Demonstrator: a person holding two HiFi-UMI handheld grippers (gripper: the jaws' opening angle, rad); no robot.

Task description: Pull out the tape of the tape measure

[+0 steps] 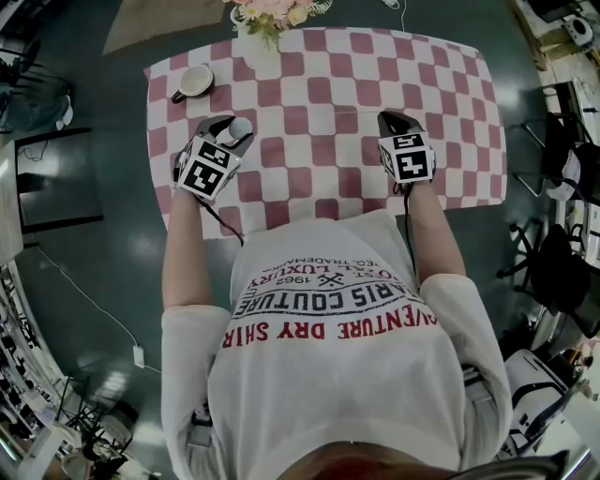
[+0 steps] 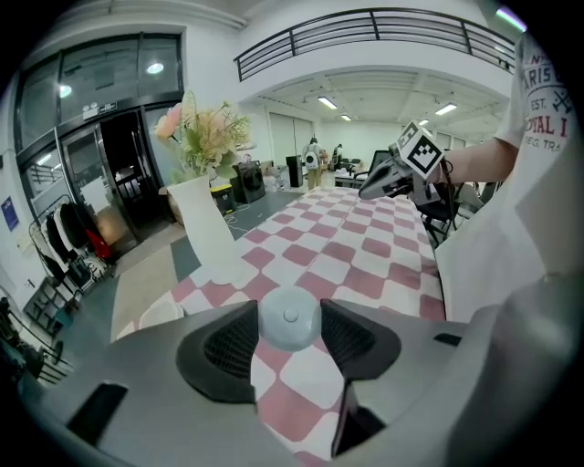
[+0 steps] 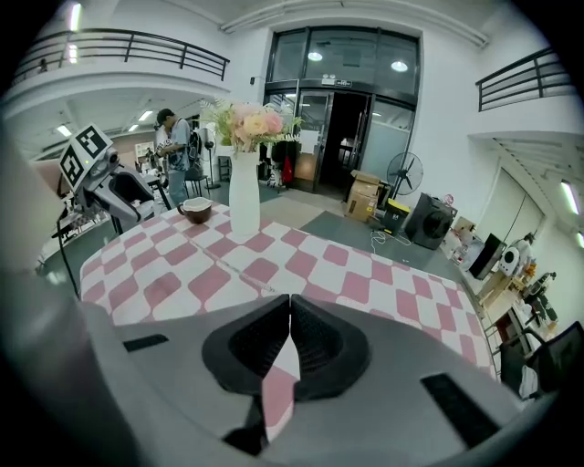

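Head view: a table (image 1: 469, 112) under a pink-and-white checked cloth carries a white vase (image 1: 260, 52) of flowers (image 1: 272, 11) at its far edge and a cup (image 1: 194, 82) on a saucer near the far left corner. The left gripper (image 1: 230, 133) sits over the left part of the cloth with a round, pale tape measure (image 1: 241, 127) at its tips. The right gripper (image 1: 391, 120) is well apart from it, over the right part of the cloth, and both point away from the person

Left gripper view: the 2 jaws of the left gripper (image 2: 290, 317) are clamped on the tape measure (image 2: 290, 319), 1 pad against each side of its round, grey-blue case, held above the checked cloth. The vase (image 2: 208, 233) stands ahead on the left with the flowers (image 2: 205, 132) above it. The right gripper (image 2: 370, 187) shows farther off to the right, over the cloth

Right gripper view: the jaws of the right gripper (image 3: 289, 308) are pressed together with nothing between them, above the cloth. Beyond stand the vase (image 3: 244, 201), the flowers (image 3: 248, 123) and the cup (image 3: 195, 210) just beside the vase; the left gripper (image 3: 137, 196) is at far left
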